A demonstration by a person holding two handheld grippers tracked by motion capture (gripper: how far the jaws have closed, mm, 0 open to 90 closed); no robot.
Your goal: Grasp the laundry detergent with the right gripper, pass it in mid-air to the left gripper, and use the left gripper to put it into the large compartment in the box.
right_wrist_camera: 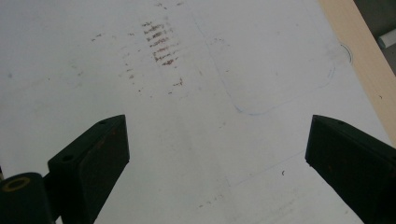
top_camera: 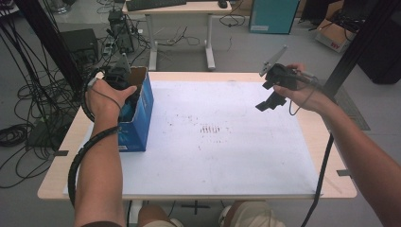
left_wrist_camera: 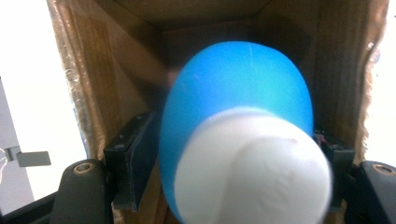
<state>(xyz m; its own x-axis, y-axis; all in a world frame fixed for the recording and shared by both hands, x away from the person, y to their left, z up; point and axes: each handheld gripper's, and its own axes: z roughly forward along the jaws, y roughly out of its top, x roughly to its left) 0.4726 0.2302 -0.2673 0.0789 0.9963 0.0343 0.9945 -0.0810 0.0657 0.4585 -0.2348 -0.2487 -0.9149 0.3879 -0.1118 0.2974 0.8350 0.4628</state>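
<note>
A blue cardboard box (top_camera: 142,113) with an open top stands at the left of the white sheet (top_camera: 227,156). My left gripper (left_wrist_camera: 236,158) reaches down into it, and the brown inner walls (left_wrist_camera: 102,70) rise around the jaws. Between the jaws sits a rounded blue object with a white end (left_wrist_camera: 243,140), and both pads press on its sides. My right gripper (top_camera: 267,101) hangs above the sheet's far right part. In the right gripper view it (right_wrist_camera: 217,149) is open wide, with the bare sheet (right_wrist_camera: 196,116) showing between its jaws.
The sheet covers most of the light wooden table (top_camera: 326,137) and carries faint brown marks (top_camera: 210,128) at its middle. Beyond the table stand a white desk (top_camera: 179,7), a teal box (top_camera: 270,16) and a cardboard box (top_camera: 333,33). Cables (top_camera: 19,94) lie on the floor at left.
</note>
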